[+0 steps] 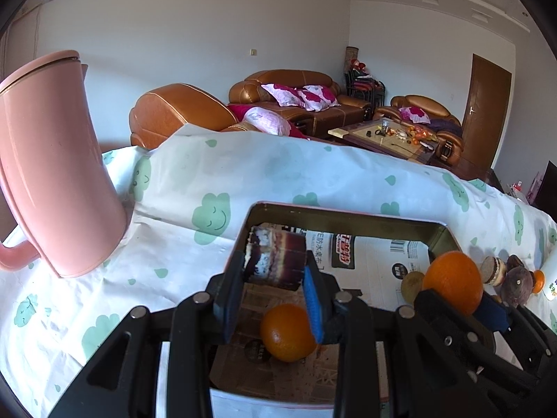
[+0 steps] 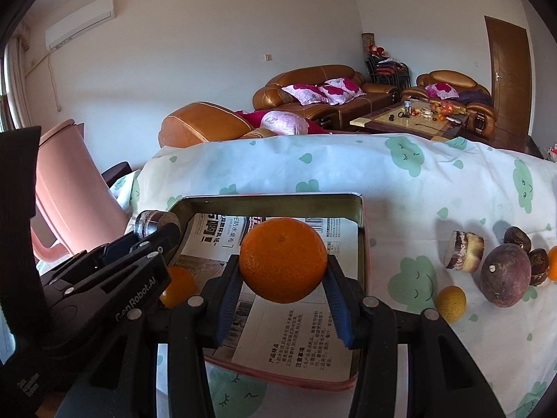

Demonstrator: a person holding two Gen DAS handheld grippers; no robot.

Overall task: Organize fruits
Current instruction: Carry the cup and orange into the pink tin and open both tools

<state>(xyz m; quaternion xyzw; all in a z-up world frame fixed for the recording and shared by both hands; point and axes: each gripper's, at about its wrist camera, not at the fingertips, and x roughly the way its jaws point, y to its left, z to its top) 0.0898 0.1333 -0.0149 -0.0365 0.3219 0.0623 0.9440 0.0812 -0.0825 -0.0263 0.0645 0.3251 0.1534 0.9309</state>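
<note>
My left gripper [image 1: 273, 271] is shut on a brown-and-white layered cake piece [image 1: 275, 259], held above the far left part of a metal tray [image 1: 348, 211] lined with newspaper. Under it an orange [image 1: 287, 332] lies in the tray. My right gripper [image 2: 282, 278] is shut on a second orange [image 2: 282, 259], held over the middle of the tray [image 2: 362, 244]. In the right wrist view the left gripper [image 2: 156, 233] and its cake piece [image 2: 153, 224] show at the left. The held orange [image 1: 452, 280] shows at the right of the left wrist view.
A tall pink jug [image 1: 52, 167] stands left of the tray. Right of the tray, on the cloud-print cloth, lie another cake piece [image 2: 463, 250], a purple passion fruit [image 2: 504, 278], a small yellow fruit [image 2: 450, 303] and dark nuts [image 2: 517, 238]. Sofas stand beyond the table.
</note>
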